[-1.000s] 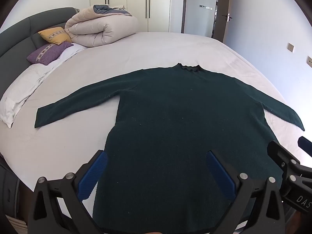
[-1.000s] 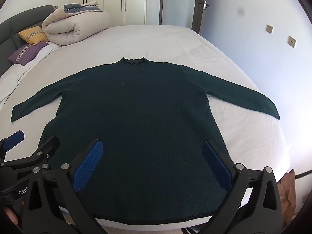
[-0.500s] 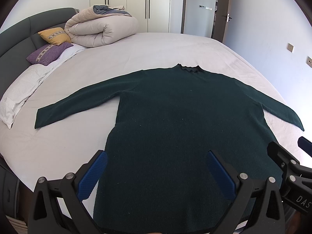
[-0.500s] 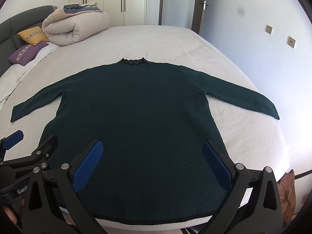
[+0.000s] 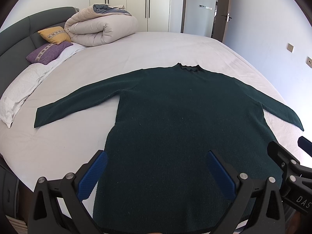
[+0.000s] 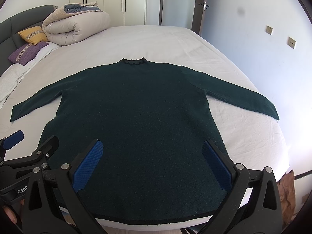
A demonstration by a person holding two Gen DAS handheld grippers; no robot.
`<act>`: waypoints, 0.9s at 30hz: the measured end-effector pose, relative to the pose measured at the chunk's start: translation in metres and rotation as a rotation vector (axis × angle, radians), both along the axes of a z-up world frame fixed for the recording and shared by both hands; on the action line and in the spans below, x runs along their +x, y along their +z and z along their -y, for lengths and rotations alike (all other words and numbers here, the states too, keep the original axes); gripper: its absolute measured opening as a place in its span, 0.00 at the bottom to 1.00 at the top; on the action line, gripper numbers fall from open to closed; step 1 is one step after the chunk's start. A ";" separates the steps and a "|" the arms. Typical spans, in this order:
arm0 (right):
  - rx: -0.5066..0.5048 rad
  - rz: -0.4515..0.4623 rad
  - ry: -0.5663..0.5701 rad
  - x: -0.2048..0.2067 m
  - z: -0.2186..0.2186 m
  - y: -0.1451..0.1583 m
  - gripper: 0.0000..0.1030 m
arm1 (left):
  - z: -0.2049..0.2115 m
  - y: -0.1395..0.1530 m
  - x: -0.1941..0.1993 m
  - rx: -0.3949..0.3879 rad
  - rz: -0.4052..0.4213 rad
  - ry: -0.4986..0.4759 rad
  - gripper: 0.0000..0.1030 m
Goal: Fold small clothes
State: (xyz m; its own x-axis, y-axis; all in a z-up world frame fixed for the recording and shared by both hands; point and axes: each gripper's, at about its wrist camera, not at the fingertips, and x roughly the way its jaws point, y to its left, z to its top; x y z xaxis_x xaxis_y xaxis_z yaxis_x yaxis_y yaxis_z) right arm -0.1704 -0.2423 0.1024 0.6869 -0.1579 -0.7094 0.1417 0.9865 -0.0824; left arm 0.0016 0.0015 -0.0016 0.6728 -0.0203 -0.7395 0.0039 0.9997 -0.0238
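Left wrist view: dark green knitted long-sleeved sweater (image 5: 181, 128) flat on white-sheeted bed (image 5: 156, 46), hem at near edge, collar far | long axis runs away from jaws | left gripper (image 5: 156, 173) and right gripper (image 6: 154, 161) spread wide, empty, above hem | sleeves outstretched, bare sheet beyond.

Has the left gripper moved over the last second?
No. The left gripper sits at the same spot against the green sweater and bed.
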 end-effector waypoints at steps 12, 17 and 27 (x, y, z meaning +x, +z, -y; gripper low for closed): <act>-0.002 -0.001 -0.001 -0.001 0.000 -0.001 1.00 | -0.001 -0.003 -0.001 -0.003 -0.003 -0.001 1.00; -0.002 -0.003 0.000 -0.002 0.000 -0.001 1.00 | -0.001 -0.003 -0.001 -0.004 -0.004 -0.001 1.00; -0.002 -0.004 0.000 -0.001 -0.001 -0.002 1.00 | -0.001 -0.004 -0.001 -0.006 -0.005 0.000 1.00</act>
